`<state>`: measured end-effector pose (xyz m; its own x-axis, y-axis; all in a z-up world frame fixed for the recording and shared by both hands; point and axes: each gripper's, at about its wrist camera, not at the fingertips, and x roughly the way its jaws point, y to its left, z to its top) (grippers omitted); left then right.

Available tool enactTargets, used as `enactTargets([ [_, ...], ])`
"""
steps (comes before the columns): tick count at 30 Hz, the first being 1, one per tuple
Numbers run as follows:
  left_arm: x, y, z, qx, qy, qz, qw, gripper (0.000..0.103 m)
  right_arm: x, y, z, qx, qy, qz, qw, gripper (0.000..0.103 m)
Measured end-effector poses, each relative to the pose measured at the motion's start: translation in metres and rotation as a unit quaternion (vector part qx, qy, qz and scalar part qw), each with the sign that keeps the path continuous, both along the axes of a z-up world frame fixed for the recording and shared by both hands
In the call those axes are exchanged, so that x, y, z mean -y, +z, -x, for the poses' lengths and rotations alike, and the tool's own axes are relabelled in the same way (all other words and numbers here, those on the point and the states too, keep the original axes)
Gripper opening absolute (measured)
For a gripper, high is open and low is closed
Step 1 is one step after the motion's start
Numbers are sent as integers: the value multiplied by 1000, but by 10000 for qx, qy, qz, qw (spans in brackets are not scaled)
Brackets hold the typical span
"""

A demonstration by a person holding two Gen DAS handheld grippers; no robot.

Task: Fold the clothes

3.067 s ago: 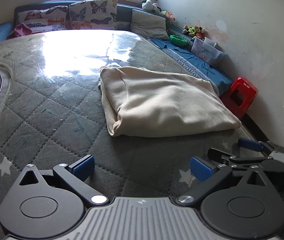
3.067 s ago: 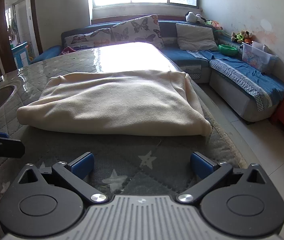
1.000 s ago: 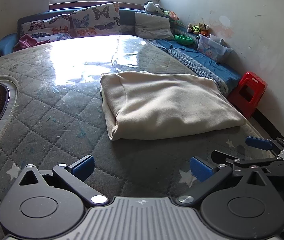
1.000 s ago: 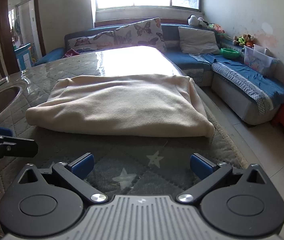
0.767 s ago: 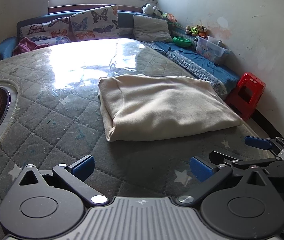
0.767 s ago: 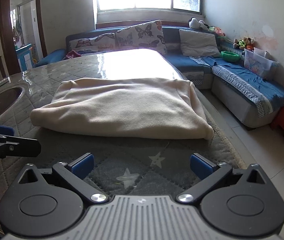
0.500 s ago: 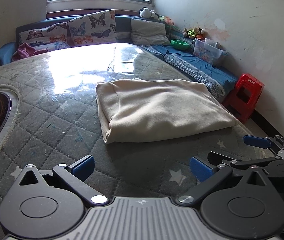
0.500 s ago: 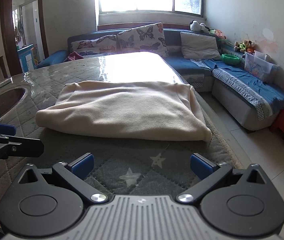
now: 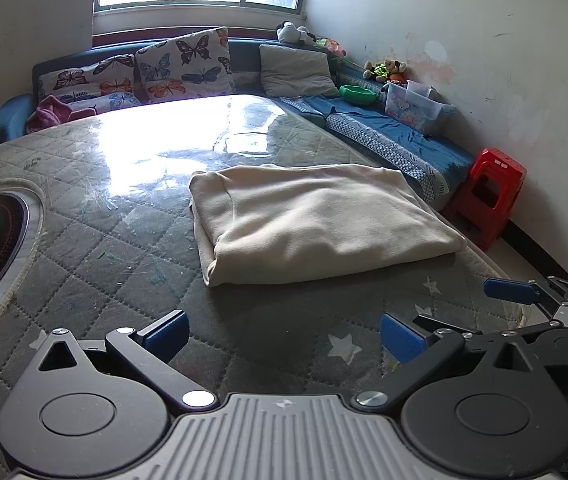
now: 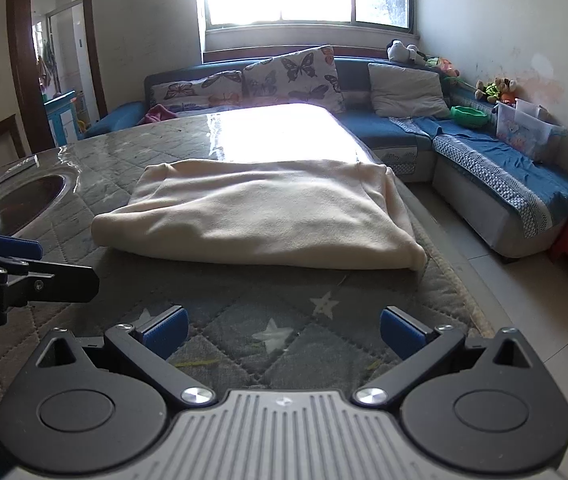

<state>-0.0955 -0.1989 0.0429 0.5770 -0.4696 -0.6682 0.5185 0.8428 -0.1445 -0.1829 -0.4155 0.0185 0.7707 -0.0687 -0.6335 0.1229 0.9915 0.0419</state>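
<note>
1. Left wrist view has the left gripper low over the near part of the quilted table, its blue-padded fingers spread wide with nothing between them
2. The right gripper hovers in much the same pose above the table's near edge, its jaws likewise parted and empty; both tools sit well short of the cloth and touch nothing
3. Each gripper shows in the other's camera: the right one at the lower right edge of the left view, the left one at the left edge of the right view, side by side
4. The cream garment lies folded into a plump rectangle on the right half of the table, near the edge facing the blue sofa
5. Its top is smooth with a few soft dents, its folded edges rounded and thick, and one near corner droops toward the table's rim
6. A red stool stands on the floor beyond the table
</note>
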Motion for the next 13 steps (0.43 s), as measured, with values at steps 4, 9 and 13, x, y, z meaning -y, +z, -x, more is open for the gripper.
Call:
enactTargets([
  [4,1,1,5,42,-23,-14,10000,103,-2,1,5,45,-1,41,10000,103],
  [9,0,2,8,71,-21,-23,10000,103,-2,3,8,95,37,55,9999,103],
  [13,-1,2,9,79,-35,-36,10000,103,-2,4,11,136,31,46,9999,103],
])
